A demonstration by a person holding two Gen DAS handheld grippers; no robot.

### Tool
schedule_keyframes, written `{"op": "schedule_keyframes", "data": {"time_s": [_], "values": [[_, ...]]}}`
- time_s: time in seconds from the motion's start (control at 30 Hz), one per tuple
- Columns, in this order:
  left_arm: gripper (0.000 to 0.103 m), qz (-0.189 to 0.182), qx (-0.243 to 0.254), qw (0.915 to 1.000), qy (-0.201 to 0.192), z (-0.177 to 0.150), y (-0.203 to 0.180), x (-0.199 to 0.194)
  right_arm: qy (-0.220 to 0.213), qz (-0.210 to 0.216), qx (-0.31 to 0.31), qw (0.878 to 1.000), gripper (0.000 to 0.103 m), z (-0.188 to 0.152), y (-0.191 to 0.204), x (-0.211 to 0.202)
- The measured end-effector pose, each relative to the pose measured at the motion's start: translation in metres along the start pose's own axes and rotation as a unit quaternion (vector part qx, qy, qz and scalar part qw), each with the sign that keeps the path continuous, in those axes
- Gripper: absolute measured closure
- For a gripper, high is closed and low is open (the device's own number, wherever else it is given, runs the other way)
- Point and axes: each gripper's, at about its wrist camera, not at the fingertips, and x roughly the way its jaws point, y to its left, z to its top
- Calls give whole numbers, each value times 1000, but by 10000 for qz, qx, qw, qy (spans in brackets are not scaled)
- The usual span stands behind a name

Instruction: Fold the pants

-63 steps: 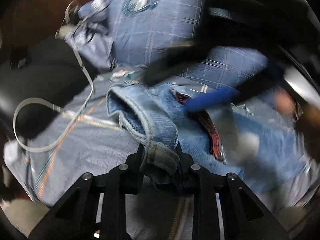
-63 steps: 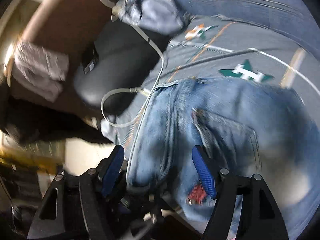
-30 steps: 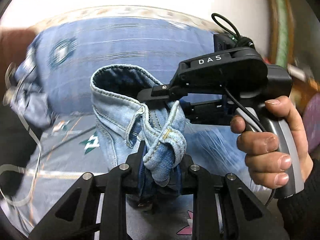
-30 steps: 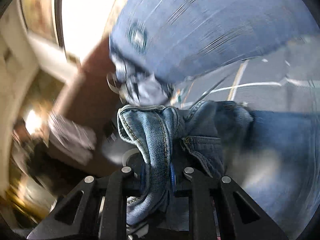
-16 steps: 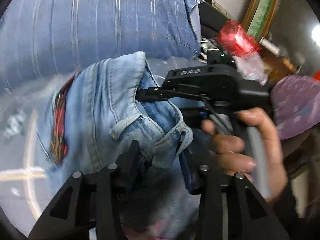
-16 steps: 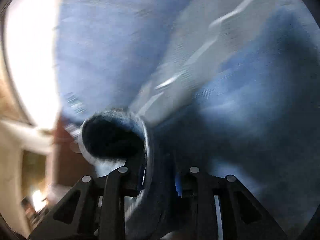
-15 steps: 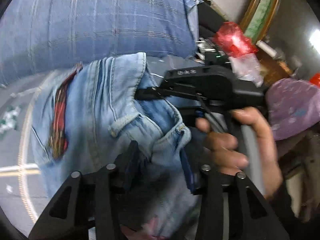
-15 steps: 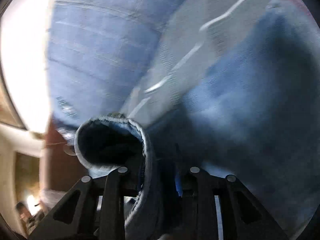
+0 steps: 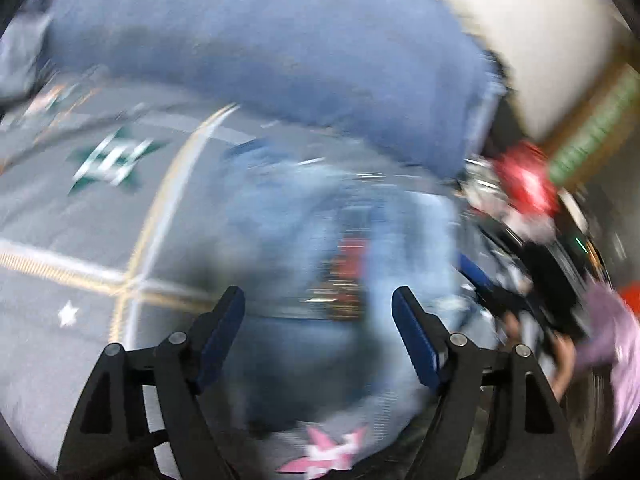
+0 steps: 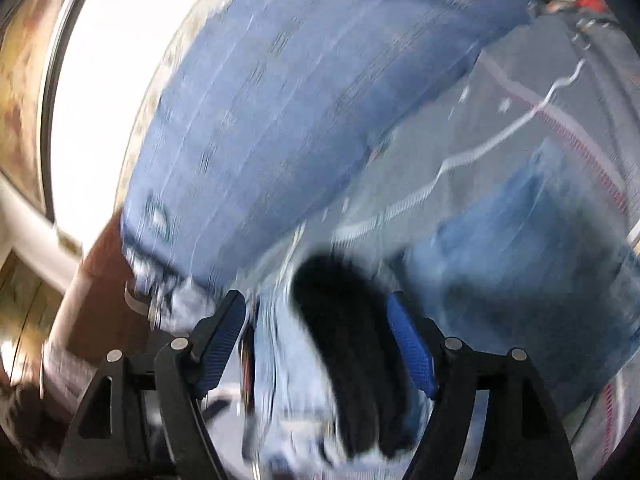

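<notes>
Pants (image 9: 320,216), light blue denim, lie on the grey patterned bed cover (image 9: 80,208) below a large blue pillow (image 9: 280,40); both views are motion-blurred. Left tool (image 9: 318,312): jaws wide, having just been opening, the denim beneath and between them but untouched by the blue pads (image 9: 222,336). Right tool (image 10: 316,316): jaws likewise wide after just opening, with a dark-mouthed fold of the pants (image 10: 340,340) loose between them. A hand (image 9: 560,360) shows at right in the left wrist view.
</notes>
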Motion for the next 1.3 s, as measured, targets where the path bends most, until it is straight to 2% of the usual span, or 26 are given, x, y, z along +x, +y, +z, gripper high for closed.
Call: {"op": "schedule_keyframes", "data": {"time_s": [0.07, 0.13, 0.17, 0.2, 0.23, 0.3, 0.33, 0.4, 0.43, 0.5, 0.53, 0.57, 0.6, 0.63, 0.7, 0.73, 0.77, 0.83, 0.87, 0.93, 0.97, 1.07, 1.1, 1.17, 1.23, 1.3], "values": [[26, -77, -467, 9987, 183, -2, 21, 6, 308, 53, -4, 9995, 30, -8, -1, 6], [26, -294, -786, 9957, 383, -2, 34, 13, 656, 69, -58, 9978, 38, -17, -1, 15], [26, -294, -816, 9953, 427, -3, 34, 14, 859, -143, -141, 9961, 60, -21, -1, 23], [26, -229, -764, 9957, 461, -5, 32, 16, 1049, -381, -275, 9934, 93, -26, 1, 32], [26, -212, -722, 9961, 466, -5, 31, 16, 1131, -559, -344, 9914, 93, -29, 2, 37], [26, -254, -623, 9965, 500, -7, 26, 18, 852, -938, -527, 9905, 93, -30, 7, 32], [26, -272, -615, 9964, 514, -9, 29, 17, 871, -1194, -623, 9871, 92, -30, 8, 37], [22, -255, -625, 9961, 569, -8, 30, 23, 1247, -1677, -607, 9760, 81, -36, -3, 57], [21, -266, -673, 9954, 630, -6, 33, 27, 1384, -1689, -575, 9742, 81, -38, -9, 64], [21, -403, -864, 9926, 754, -4, 36, 38, 1275, -1586, -707, 9765, 76, -36, -3, 60], [26, -489, -939, 9914, 764, -2, 35, 41, 1312, -1594, -686, 9760, 76, -37, -5, 61], [40, -536, -954, 9915, 699, -2, 33, 40, 1359, -1571, -624, 9762, 79, -38, -8, 63], [47, -494, -905, 9924, 667, -2, 29, 38, 1372, -1497, -555, 9776, 78, -37, -9, 64], [59, -482, -828, 9933, 642, -1, 25, 36, 1349, -1462, -560, 9784, 78, -36, -8, 62], [75, -615, -857, 9928, 565, 3, 23, 25, 1341, -1397, -725, 9784, 81, -39, 1, 62], [78, -815, -908, 9911, 540, 7, 25, 18, 1318, -1316, -788, 9793, 84, -39, 5, 61], [81, -966, -990, 9892, 483, 9, 29, 10, 1298, -999, -781, 9834, 85, -40, 10, 58], [82, -995, -938, 9901, 303, 18, 33, -11, 1288, -629, -820, 9863, 85, -39, 22, 59], [85, -941, -919, 9911, 192, 21, 38, -20, 1384, -593, -852, 9849, 85, -42, 27, 64], [85, -903, -1057, 9902, 119, 27, 56, -31, 1624, -484, -768, 9825, 85, -49, 34, 80], [80, -788, -1100, 9907, 147, 29, 66, -32, 1743, -374, -711, 9814, 85, -53, 38, 89], [65, 20, -1134, 9931, 296, 25, 92, -29, 1972, -478, -752, 9763, 82, -68, 45, 117], [63, 24, -1105, 9935, 280, 24, 94, -31, 1977, -446, -648, 9771, 82, -70, 41, 124], [45, -221, -869, 9958, 175, 22, 88, -43, 1893, -391, -555, 9796, 82, -69, 38, 121], [32, -431, -626, 9970, -141, 19, 76, -61, 1821, -295, -474, 9817, 79, -68, 34, 110], [27, -738, -433, 9962, -184, 12, 61, -68, 1705, -208, -397, 9843, 79, -64, 29, 98]]}}
